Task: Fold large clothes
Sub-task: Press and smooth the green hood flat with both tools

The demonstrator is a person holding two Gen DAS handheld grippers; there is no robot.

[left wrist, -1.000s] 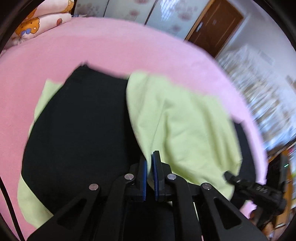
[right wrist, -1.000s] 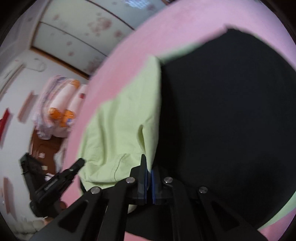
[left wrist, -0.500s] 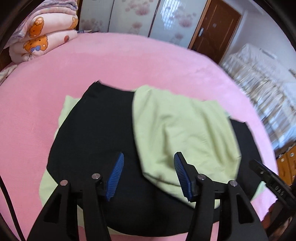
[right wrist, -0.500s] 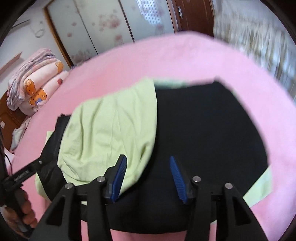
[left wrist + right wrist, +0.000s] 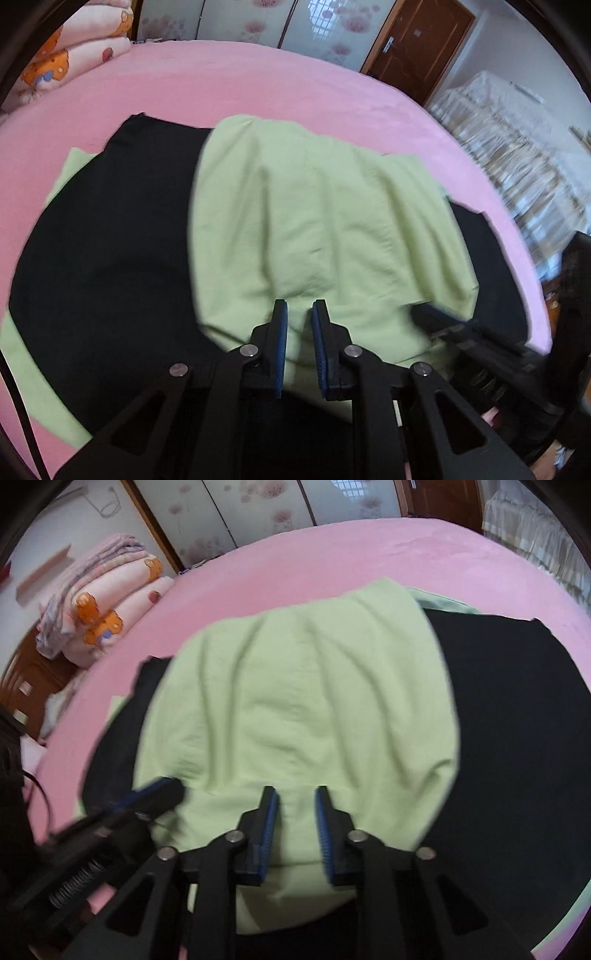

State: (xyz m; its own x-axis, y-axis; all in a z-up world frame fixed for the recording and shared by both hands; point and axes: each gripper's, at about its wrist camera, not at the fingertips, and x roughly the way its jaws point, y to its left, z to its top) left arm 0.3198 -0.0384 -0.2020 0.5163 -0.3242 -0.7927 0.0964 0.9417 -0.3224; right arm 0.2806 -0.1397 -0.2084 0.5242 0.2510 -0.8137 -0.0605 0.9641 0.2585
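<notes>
Light-green folded cloth flap (image 5: 317, 221) centre frame, atop black garment (image 5: 110, 258) on pink bedsheet (image 5: 258, 81); left gripper (image 5: 298, 314) and right gripper (image 5: 293, 797) partly spread above flap's near edge, pinching nothing.

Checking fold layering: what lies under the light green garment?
The light green garment lies on a black cloth, spread over the pink bed cover. Green cloth edges out beneath the black; what's directly under the fold is covered.

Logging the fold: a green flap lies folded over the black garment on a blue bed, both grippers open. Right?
Not quite: the bed is pink, as the left wrist view shows. The green flap does lie over the black garment, with left gripper and right gripper open.
</notes>
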